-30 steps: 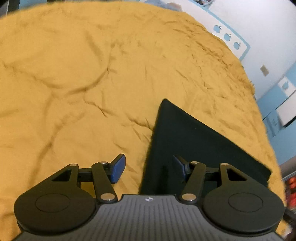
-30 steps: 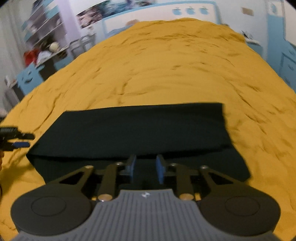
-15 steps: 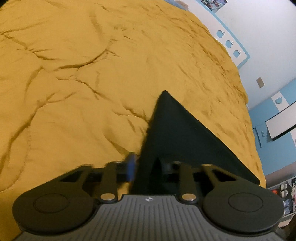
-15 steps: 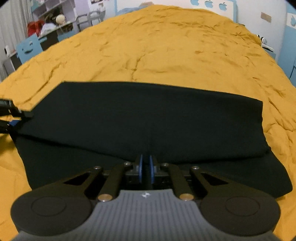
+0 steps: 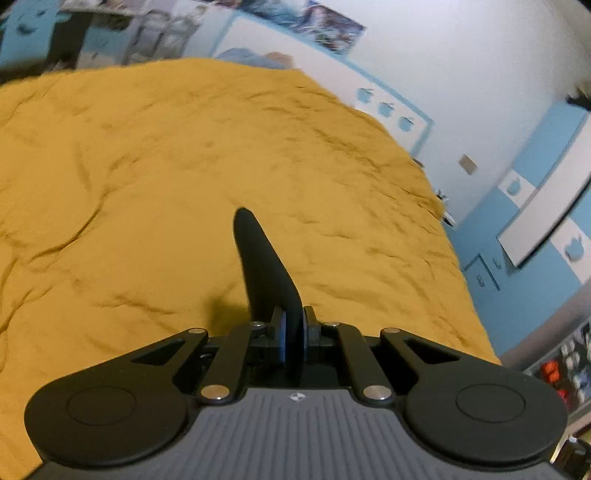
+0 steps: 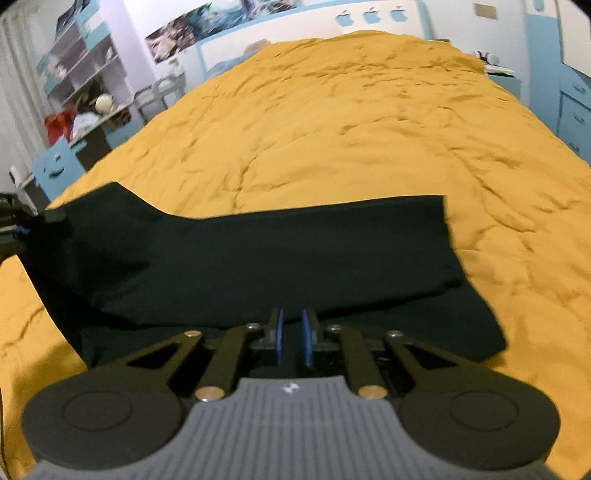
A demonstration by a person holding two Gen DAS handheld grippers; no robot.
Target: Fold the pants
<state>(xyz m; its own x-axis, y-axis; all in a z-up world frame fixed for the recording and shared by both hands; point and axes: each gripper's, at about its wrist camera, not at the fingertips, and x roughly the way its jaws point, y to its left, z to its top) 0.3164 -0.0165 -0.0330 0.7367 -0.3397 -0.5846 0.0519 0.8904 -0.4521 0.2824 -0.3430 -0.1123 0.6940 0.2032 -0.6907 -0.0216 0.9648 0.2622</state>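
Note:
The black pants [image 6: 258,254] lie folded in layers on the mustard bedspread [image 6: 332,122]. My left gripper [image 5: 294,332] is shut on the pants' left edge, and the cloth [image 5: 264,266] rises from its jaws as a narrow upright fold. That gripper shows at the far left of the right wrist view [image 6: 14,225], lifting the left end. My right gripper [image 6: 293,334] sits at the near edge of the pants, its blue pads [image 6: 306,338] a small gap apart with dark cloth between or below them; whether it grips is unclear.
The bedspread [image 5: 147,184] fills most of both views. A blue and white wall with a headboard [image 6: 369,18] is behind it. Shelves and a cluttered desk [image 6: 85,110] stand left. Blue drawers [image 6: 576,110] stand right.
My left gripper closed on the pants' edge and lifted it off the bed. My right gripper's pads closed near the front edge, then parted slightly as it rose.

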